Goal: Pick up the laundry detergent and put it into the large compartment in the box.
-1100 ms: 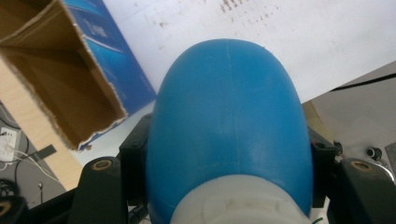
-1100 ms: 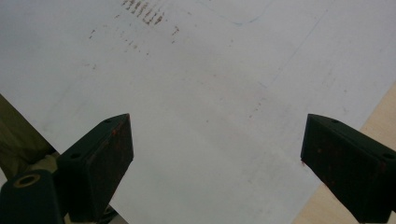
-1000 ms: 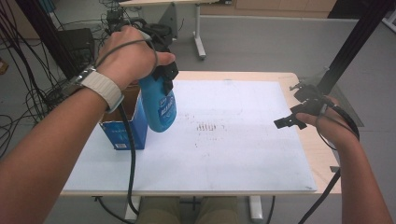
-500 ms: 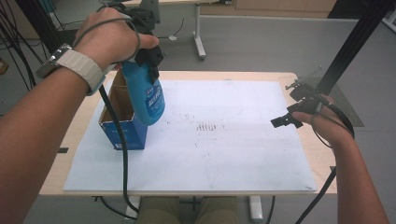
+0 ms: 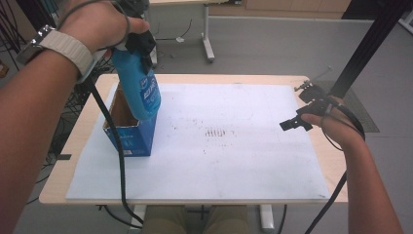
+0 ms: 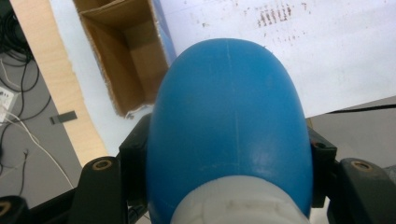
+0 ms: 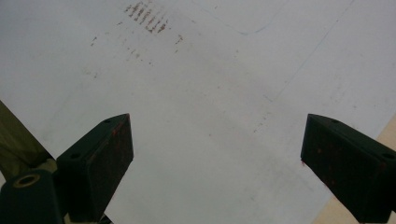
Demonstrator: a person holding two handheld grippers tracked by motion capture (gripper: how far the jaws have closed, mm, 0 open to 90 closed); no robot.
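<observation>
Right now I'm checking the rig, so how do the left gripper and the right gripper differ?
The left gripper is shut on the blue bottle, held above the open cardboard box; the right gripper is open and holds nothing. The left is raised over the table's left side; the right is low near the right edge, over the white sheet. Both have black jaws.

A light wooden table (image 5: 195, 78) stands on a grey floor (image 5: 272, 44). A white sheet (image 5: 234, 161) with small dark marks covers most of its top. Behind it the white leg of another table (image 5: 208, 41) rises from the floor. A black metal post (image 5: 367, 46) stands at the right, and black cables (image 5: 14, 34) lie at the left.
</observation>
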